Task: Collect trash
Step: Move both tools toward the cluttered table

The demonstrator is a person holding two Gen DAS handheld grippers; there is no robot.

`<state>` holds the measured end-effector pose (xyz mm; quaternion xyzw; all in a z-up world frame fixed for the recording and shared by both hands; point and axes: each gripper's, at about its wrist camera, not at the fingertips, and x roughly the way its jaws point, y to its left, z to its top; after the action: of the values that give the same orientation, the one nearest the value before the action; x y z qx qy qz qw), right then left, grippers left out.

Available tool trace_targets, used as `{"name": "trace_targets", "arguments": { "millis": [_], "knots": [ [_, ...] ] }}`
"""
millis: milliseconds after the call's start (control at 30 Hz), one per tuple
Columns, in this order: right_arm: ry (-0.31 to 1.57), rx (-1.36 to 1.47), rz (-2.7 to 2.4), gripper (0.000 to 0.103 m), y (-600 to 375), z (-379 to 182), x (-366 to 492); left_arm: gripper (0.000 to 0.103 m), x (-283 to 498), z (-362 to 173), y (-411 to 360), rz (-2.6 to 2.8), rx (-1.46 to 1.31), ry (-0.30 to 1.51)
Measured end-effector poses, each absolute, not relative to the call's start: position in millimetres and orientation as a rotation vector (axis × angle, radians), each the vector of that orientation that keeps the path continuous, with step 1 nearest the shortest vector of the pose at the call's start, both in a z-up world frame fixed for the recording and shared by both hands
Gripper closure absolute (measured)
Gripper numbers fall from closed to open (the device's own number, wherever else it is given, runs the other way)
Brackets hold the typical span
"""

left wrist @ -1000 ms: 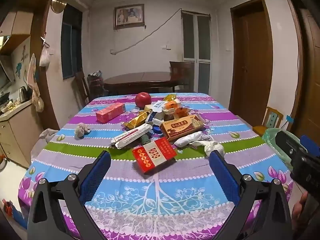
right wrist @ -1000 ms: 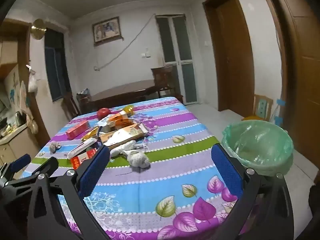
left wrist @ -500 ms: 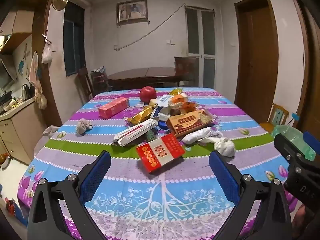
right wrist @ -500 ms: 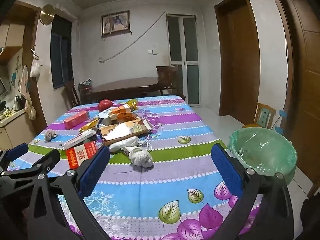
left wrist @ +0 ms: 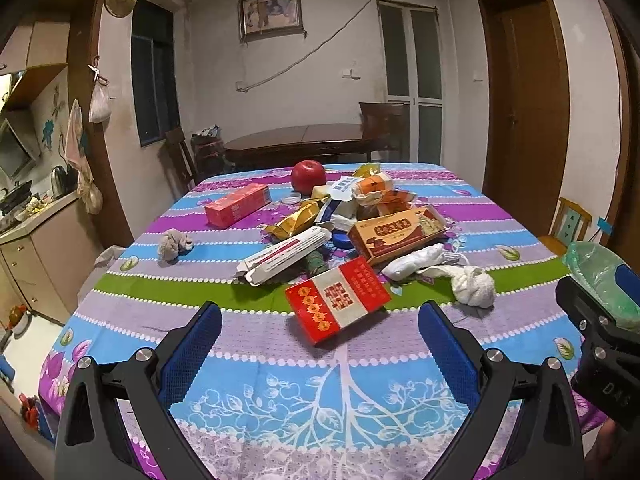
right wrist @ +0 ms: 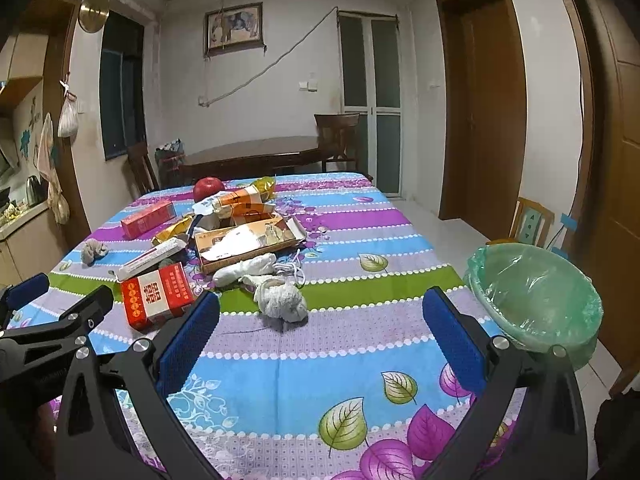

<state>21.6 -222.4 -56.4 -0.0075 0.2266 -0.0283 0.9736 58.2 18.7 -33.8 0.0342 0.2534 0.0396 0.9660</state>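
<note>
A pile of trash lies mid-table: a red and white carton (left wrist: 338, 298) (right wrist: 157, 295) nearest me, a brown box (left wrist: 396, 233) (right wrist: 248, 242), a long white box (left wrist: 286, 255), a pink box (left wrist: 237, 210), gold wrappers, and crumpled white tissue (left wrist: 473, 285) (right wrist: 282, 301). A grey wad (left wrist: 173, 242) lies apart at the left. A bin lined with a green bag (right wrist: 536, 300) (left wrist: 600, 276) stands off the table's right edge. My left gripper (left wrist: 320, 346) is open and empty, short of the red carton. My right gripper (right wrist: 320, 340) is open and empty, short of the tissue.
A red apple (left wrist: 308, 175) (right wrist: 209, 189) sits behind the pile. The table wears a striped floral cloth (left wrist: 320, 392). A dark wooden table and chairs (left wrist: 304, 146) stand beyond. A kitchen counter (left wrist: 28, 220) is at the left, a small chair (right wrist: 534, 224) and doors at the right.
Both grippers have moved forward toward the table; the pile and the bin look larger and nearer. Both stay open and empty.
</note>
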Motion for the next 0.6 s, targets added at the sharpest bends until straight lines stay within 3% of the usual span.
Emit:
{"name": "trace_targets", "arguments": {
  "millis": [600],
  "knots": [
    [0.476,-0.062,-0.062,0.005,-211.2,-63.7,32.1,0.005,73.9,-45.9,38.7,0.130,0.069,0.560]
  ]
}}
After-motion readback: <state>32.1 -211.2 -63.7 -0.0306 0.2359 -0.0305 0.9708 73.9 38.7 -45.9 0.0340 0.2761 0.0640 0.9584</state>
